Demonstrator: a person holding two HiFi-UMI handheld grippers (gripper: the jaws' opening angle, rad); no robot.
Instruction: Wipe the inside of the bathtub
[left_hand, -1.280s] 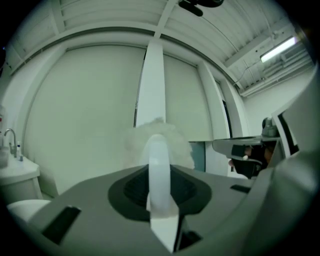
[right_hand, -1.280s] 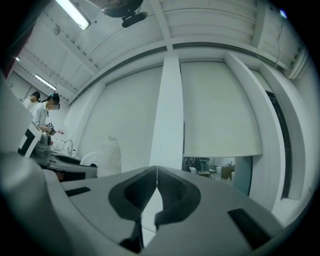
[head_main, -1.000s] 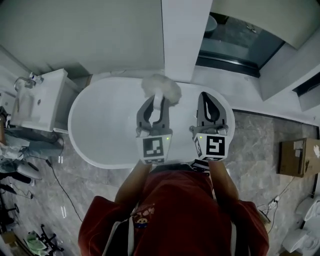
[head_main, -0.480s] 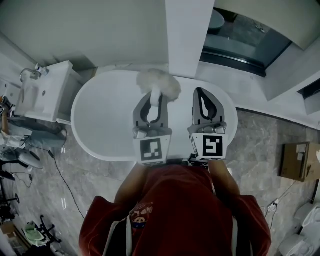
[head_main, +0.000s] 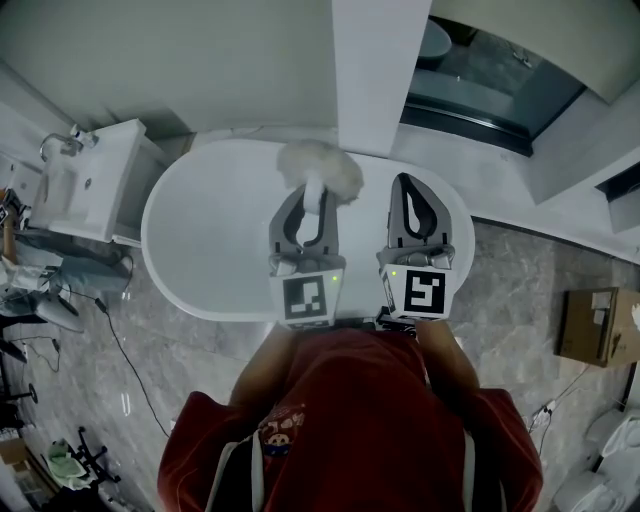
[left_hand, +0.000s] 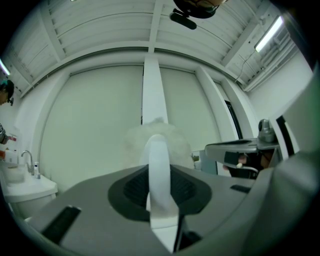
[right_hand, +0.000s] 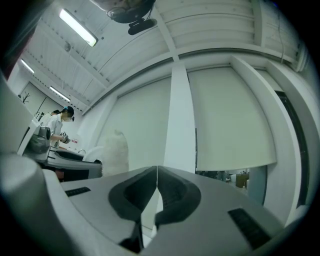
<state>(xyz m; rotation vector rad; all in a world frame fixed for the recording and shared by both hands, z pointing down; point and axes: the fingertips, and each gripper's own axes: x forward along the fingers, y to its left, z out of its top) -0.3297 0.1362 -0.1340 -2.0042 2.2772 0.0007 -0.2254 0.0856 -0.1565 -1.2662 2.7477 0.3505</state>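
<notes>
Leaning over the white bathtub (head_main: 175, 215), I hold the fluffy duster (head_main: 320, 166) at its far side, my left gripper (head_main: 312, 197) clamped on the handle and my right gripper (head_main: 411, 184) closed, empty. Wiping seems barely begun. Next, I'd press the head down along the inner wall. No writing is readable, only square markers.

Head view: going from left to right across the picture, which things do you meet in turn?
Washbasin → left gripper, shut on the duster → right gripper → cardboard box.
</notes>
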